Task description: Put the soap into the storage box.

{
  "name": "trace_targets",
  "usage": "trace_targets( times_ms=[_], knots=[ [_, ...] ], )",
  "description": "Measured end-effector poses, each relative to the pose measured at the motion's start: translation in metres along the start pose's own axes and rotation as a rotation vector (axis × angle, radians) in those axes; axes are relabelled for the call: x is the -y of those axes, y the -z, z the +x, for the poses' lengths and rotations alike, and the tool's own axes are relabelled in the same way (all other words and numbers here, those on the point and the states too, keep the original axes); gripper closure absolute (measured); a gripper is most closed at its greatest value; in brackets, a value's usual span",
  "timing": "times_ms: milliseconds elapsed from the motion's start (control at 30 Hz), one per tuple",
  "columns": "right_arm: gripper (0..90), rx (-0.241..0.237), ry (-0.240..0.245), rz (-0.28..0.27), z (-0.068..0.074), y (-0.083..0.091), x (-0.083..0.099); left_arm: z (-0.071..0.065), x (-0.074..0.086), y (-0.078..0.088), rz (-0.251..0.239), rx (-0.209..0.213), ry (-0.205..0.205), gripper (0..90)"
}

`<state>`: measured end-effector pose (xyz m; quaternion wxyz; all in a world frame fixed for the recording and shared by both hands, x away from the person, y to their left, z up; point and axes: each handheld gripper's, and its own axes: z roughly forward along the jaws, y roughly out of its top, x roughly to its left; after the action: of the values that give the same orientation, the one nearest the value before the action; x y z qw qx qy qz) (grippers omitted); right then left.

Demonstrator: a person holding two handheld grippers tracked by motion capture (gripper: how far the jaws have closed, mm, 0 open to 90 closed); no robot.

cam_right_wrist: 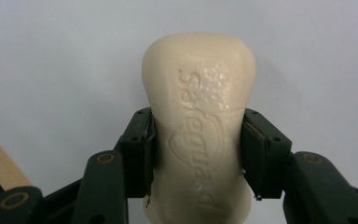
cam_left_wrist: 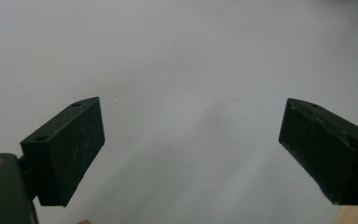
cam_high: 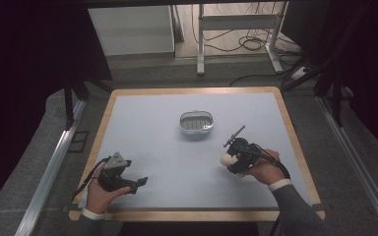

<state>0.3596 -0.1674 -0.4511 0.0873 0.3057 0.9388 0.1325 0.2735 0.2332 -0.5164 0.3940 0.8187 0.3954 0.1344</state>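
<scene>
Bench (cam_high: 142,123): a rectangular top with a pale blue-grey mat and a light wooden rim showing along all four edges, seen from above the person's side.

Soap dish (cam_high: 196,123): a small oval grey dish with a slotted inner tray, standing upright a little beyond the middle of the bench, nearer the far edge than the near one and well apart from both hand-held grippers.

Left hand-held gripper (cam_high: 141,182): held low near the near left corner of the bench by the left hand (cam_high: 100,193), a grey three-cornered plate on top and a cable trailing toward the left edge. In the left gripper view its two black jaws stand wide apart with bare mat between them, and a sliver of the wooden rim shows at the lower right.

Right hand-held gripper (cam_high: 225,158): held by the right hand (cam_high: 263,169) toward the near right part of the bench, jaws aimed toward the middle. In the right gripper view (cam_right_wrist: 196,154) the jaws are closed against the two long sides of a bar of soap.

Bar of soap (cam_right_wrist: 198,93): cream-white, rounded, with embossed lettering on its upper face; pinched at its waist, its broad end projecting past the jaw tips over the mat. From above it appears as a pale block (cam_high: 226,158) at the gripper's front, nearer the person than the dish.
</scene>
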Motion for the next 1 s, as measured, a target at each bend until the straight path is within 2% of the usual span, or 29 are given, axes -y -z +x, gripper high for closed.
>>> trace_targets(
  times_ms=[367, 767, 1000],
  knots=[
    [49.7, 0.009, -0.011, -0.026, -0.020, 0.000, -0.015, 0.000, 0.000, 0.000, 0.003, -0.001, -0.003, 7.2],
    [49.7, 0.013, -0.019, -0.043, -0.029, 0.003, -0.025, 0.000, 0.000, -0.001, 0.006, -0.001, -0.005, 7.2],
    [49.7, 0.033, 0.004, -0.057, -0.034, 0.005, -0.032, 0.000, 0.000, -0.001, 0.010, 0.002, -0.006, 7.2]
  ],
)
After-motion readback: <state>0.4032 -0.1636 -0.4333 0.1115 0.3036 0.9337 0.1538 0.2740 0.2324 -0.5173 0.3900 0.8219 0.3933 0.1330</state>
